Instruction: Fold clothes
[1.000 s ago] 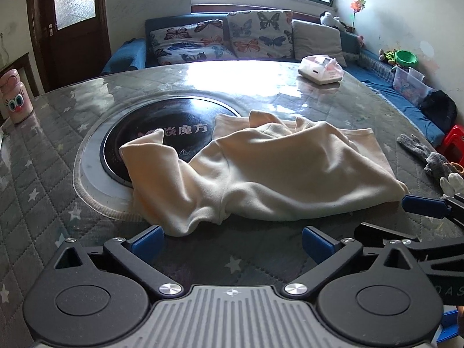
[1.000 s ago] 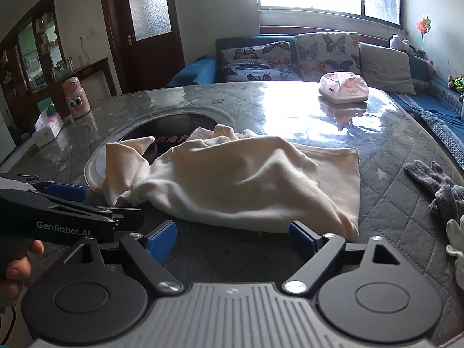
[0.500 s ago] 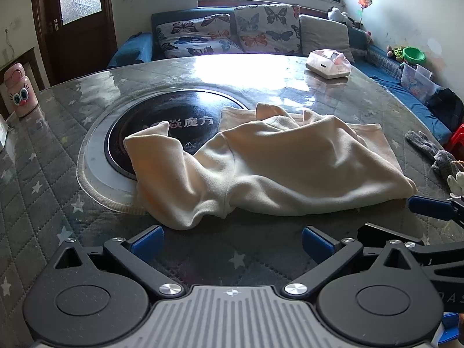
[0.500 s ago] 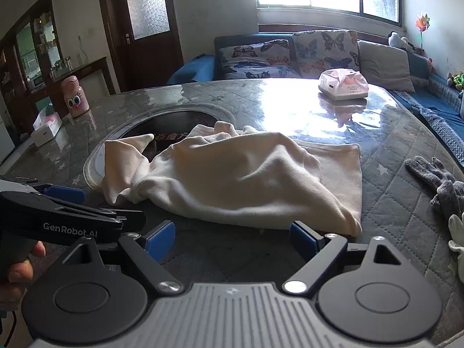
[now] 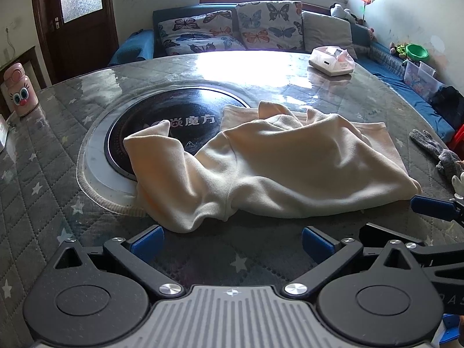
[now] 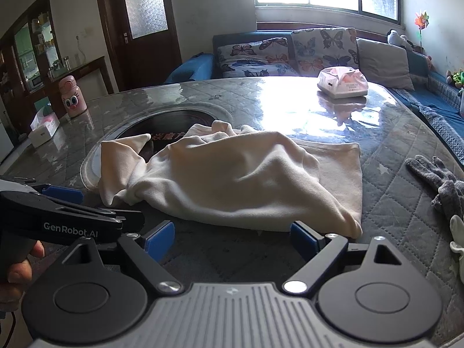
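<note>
A cream garment lies crumpled on the round table, partly over the black cooktop disc; one sleeve points left. It shows in the right wrist view too. My left gripper is open and empty, just short of the garment's near edge. My right gripper is open and empty, close to the garment's near right hem. The left gripper also appears at the left of the right wrist view, and a right gripper finger at the right of the left wrist view.
A tissue box stands at the far right of the table. Grey gloves lie at the right edge. A pink bottle and a white box stand at the left. A sofa with cushions is behind.
Both grippers have edged a little closer to the garment and risen slightly. The garment has not moved. Both stay open.
</note>
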